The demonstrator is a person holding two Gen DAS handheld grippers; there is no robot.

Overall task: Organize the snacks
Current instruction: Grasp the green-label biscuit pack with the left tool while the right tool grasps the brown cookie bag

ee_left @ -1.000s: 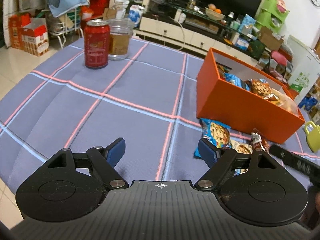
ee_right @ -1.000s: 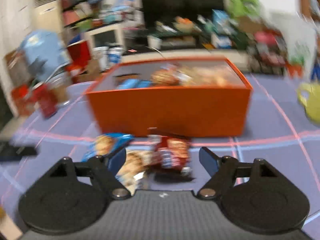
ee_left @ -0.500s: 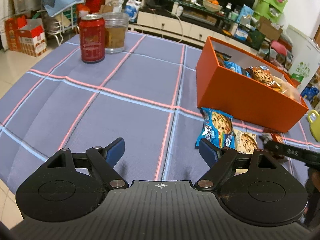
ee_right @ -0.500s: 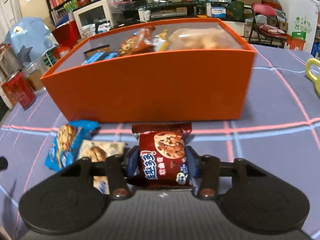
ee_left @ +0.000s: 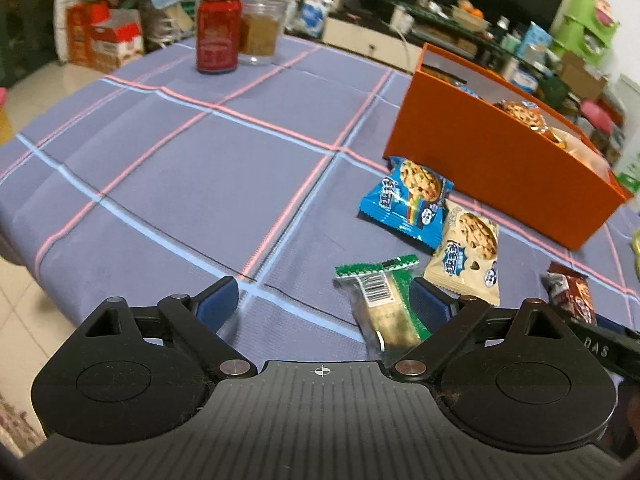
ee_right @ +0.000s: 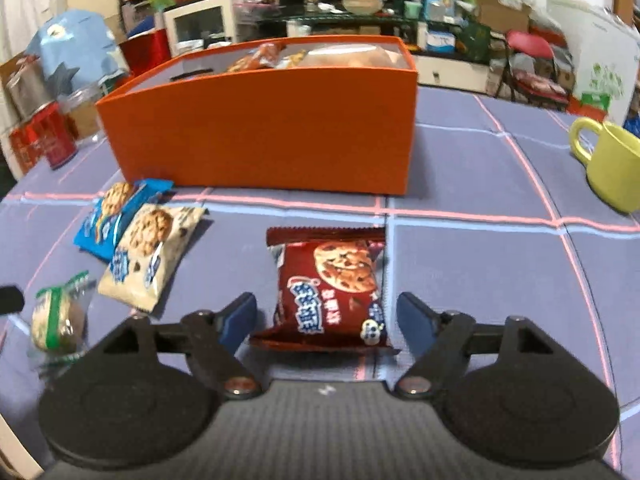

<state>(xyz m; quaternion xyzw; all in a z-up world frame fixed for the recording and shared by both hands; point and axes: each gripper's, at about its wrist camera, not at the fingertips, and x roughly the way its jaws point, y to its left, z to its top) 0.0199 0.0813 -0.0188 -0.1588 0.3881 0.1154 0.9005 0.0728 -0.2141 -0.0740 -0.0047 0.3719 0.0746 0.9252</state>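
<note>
Right gripper spread wide around the red cookie packet; closing off-centre could skid it toward 12 o'clock, against the orange box

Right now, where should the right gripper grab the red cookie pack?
Across its middle, one finger on each long side. The red pack lies flat on the cloth, lengthways between the open right gripper, near end toward the camera. Coming straight on, as now, probably works best; the crimped ends are thin and would likely slip.
</note>
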